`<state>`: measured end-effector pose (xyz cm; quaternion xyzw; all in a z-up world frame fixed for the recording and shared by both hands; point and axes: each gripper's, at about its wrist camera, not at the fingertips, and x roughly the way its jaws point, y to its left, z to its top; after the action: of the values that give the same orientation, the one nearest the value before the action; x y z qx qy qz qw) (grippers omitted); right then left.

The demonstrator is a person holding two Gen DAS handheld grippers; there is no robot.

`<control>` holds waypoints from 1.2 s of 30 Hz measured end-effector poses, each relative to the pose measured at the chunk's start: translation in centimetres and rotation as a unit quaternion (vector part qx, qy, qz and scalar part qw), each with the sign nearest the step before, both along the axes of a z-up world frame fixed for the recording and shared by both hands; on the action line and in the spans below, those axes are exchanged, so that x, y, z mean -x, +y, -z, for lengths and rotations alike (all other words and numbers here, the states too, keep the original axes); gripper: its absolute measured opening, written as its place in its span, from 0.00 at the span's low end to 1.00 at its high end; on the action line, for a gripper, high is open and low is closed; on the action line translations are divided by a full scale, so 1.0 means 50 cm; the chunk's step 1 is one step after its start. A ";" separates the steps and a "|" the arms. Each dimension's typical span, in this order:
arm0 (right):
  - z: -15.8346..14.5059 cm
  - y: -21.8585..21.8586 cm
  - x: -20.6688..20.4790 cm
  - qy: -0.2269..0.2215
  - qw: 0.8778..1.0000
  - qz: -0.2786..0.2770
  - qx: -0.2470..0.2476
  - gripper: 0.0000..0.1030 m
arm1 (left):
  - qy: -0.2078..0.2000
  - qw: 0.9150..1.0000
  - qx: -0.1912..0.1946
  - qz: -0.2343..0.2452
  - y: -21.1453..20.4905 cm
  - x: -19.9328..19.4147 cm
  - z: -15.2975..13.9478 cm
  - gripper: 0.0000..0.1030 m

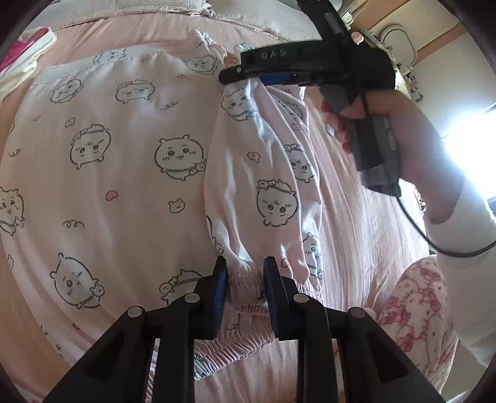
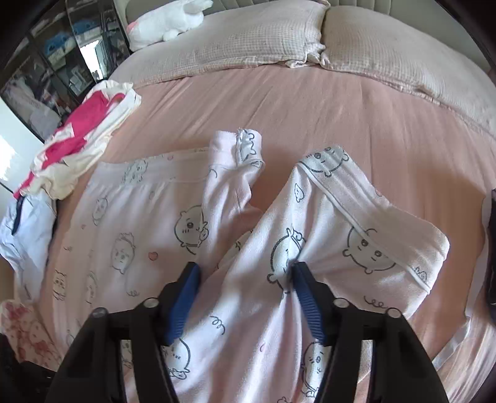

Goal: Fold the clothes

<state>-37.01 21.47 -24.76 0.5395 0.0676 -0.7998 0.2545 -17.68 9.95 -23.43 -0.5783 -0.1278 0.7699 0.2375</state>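
Pale pink pajama pants (image 1: 124, 161) printed with cartoon faces lie spread on the pink bed. My left gripper (image 1: 245, 272) is shut on their gathered elastic waistband (image 1: 245, 285). One leg (image 1: 266, 173) is lifted and stretches up to my right gripper (image 1: 248, 77), seen from the side, where the cloth hangs from its fingers. In the right wrist view the right gripper (image 2: 245, 272) has its fingers apart with the raised leg (image 2: 248, 279) between them; its right pad touches the cloth. The other leg's cuff (image 2: 245, 148) lies ahead.
A pile of pink and white clothes (image 2: 83, 136) and a pale blue garment (image 2: 28, 229) lie at the bed's left edge. Two pillows (image 2: 279, 34) and a white plush toy (image 2: 167, 21) are at the head. A red-patterned garment (image 1: 415, 310) lies near me.
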 end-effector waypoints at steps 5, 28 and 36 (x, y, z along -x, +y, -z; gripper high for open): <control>-0.035 0.015 -0.017 0.013 0.999 0.016 0.028 0.08 | 0.011 1.000 -0.004 0.002 -0.011 -0.008 -0.028 0.16; -0.103 -0.004 -0.410 0.061 0.998 -0.007 0.020 0.70 | 0.096 0.987 0.123 0.040 -0.082 0.164 -0.090 0.64; -0.086 -0.052 -0.439 0.074 0.996 -0.047 0.000 0.70 | 0.071 0.996 0.026 0.048 -0.043 0.258 -0.051 0.64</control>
<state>-15.08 18.90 -20.44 0.4749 0.1114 -0.8248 0.2859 -30.59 7.81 -20.86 -0.5338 -0.0630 0.7998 0.2672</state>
